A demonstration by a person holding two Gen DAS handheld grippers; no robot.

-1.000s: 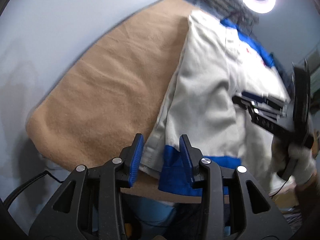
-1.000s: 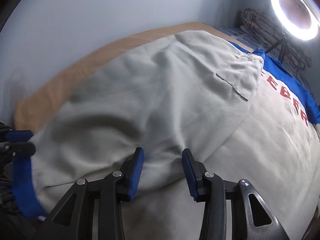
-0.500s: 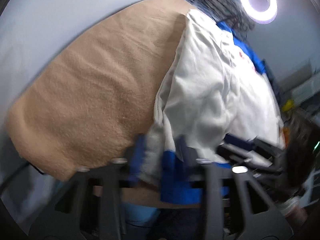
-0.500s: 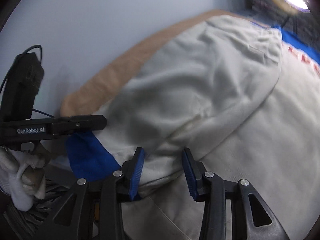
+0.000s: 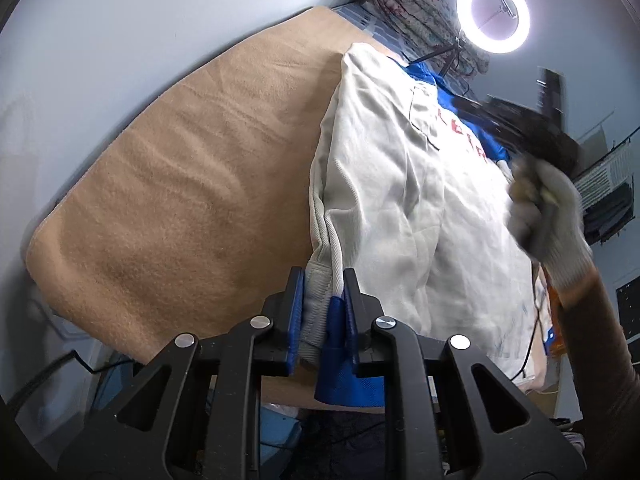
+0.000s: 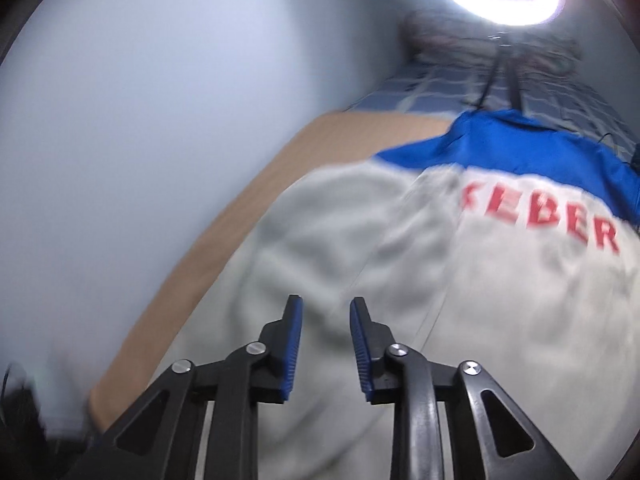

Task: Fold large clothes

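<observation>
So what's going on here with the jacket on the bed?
A person is folding a large cream and blue jacket laid out on a tan blanket, holding tongs in each hand. The left tongs are clamped on the jacket's ribbed hem and blue cuff at the near edge. The right tongs are open and hover over the cream fabric near the red lettering, holding nothing. A sleeve already lies folded across the body, so the fold is partway done.

A tan blanket (image 5: pixel 180 184) fills the centre left; a lit ring light (image 5: pixel 493 14) glows upper right, against a pale blue wall (image 5: pixel 120 32).
</observation>
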